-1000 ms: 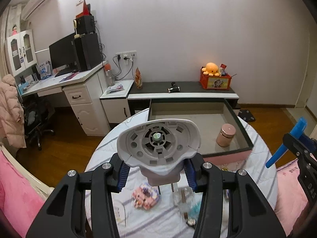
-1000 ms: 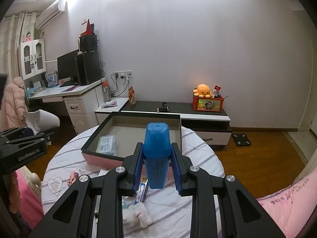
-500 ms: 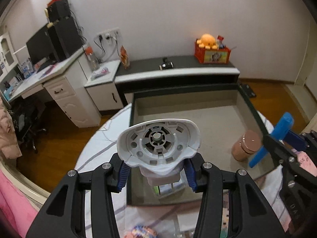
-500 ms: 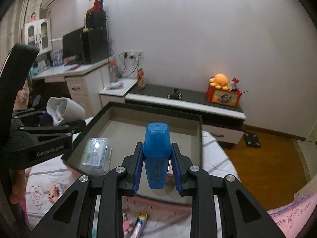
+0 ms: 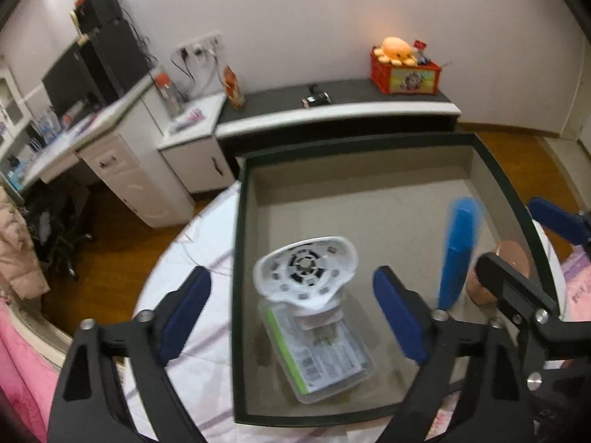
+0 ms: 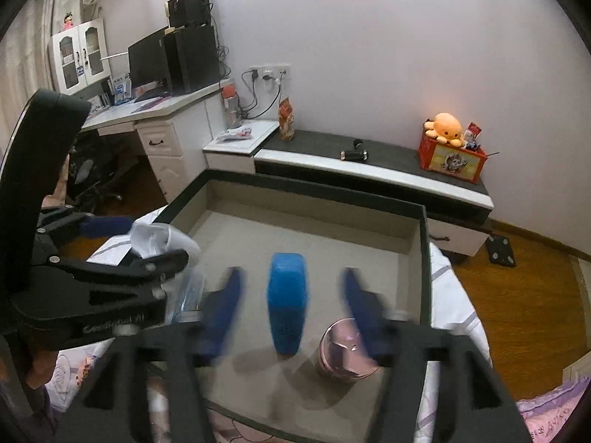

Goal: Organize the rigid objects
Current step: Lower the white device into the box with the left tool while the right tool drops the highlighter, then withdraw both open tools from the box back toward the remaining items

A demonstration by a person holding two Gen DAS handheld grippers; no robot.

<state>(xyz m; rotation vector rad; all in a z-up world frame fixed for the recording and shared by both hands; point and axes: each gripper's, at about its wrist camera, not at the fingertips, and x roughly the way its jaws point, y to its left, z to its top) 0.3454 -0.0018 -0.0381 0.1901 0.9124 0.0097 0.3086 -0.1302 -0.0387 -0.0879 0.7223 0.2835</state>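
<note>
A dark-rimmed box with a beige floor stands on the round table. My left gripper is open above its left part; a white plastic part sits loose between the fingers, over a clear pack with a green label. My right gripper is open above the box; a blue highlighter is free between its fingers, blurred by motion. The highlighter also shows in the left wrist view. A pink jar stands in the box under the right finger.
The table wears a white striped cloth. A low black-topped cabinet with an orange plush box stands behind, a white desk to the left. Pink bedding lies at the left.
Both grippers have opened and let go: the white part and the blue highlighter are loose over the box. Both grippers moved forward over the box.
</note>
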